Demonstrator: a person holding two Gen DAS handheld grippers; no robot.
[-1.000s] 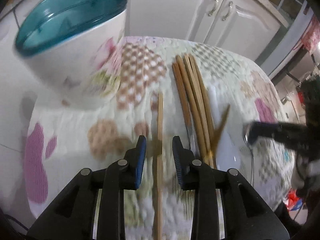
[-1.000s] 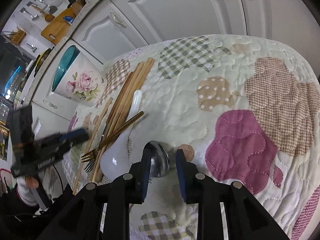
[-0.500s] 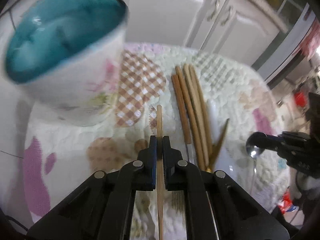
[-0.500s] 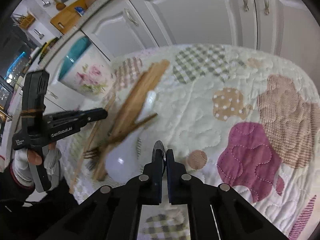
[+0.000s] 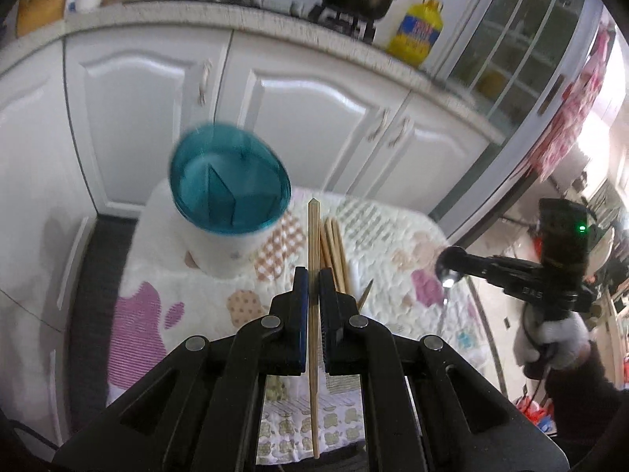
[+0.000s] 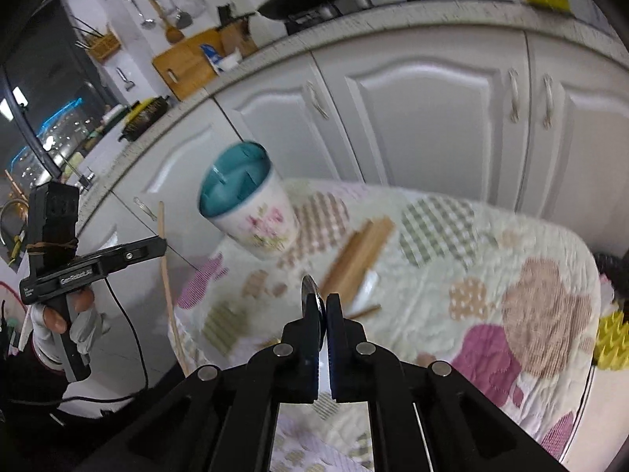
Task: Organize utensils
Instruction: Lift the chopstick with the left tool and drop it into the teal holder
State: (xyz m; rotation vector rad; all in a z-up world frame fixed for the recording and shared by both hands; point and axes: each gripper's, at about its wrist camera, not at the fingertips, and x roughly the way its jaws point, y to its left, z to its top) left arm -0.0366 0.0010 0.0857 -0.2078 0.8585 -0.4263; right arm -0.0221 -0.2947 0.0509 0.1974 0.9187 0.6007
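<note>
Left gripper [image 5: 313, 289] clamped on thin wooden chopstick [image 5: 313, 259], frame centre; right gripper [image 6: 322, 314] pinching shiny metal spoon [image 6: 310, 289], centre frame.

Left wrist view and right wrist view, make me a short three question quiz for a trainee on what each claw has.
1. True or false: the left claw is shut on a single wooden chopstick.
2. What does the right claw grip: A a fork, B a metal spoon, C nothing?
3. Fill in: the floral utensil holder has a ____ interior.

Key: 1 true. 2 B. 3 teal; it stands on the quilted cloth beside the remaining chopsticks.
</note>
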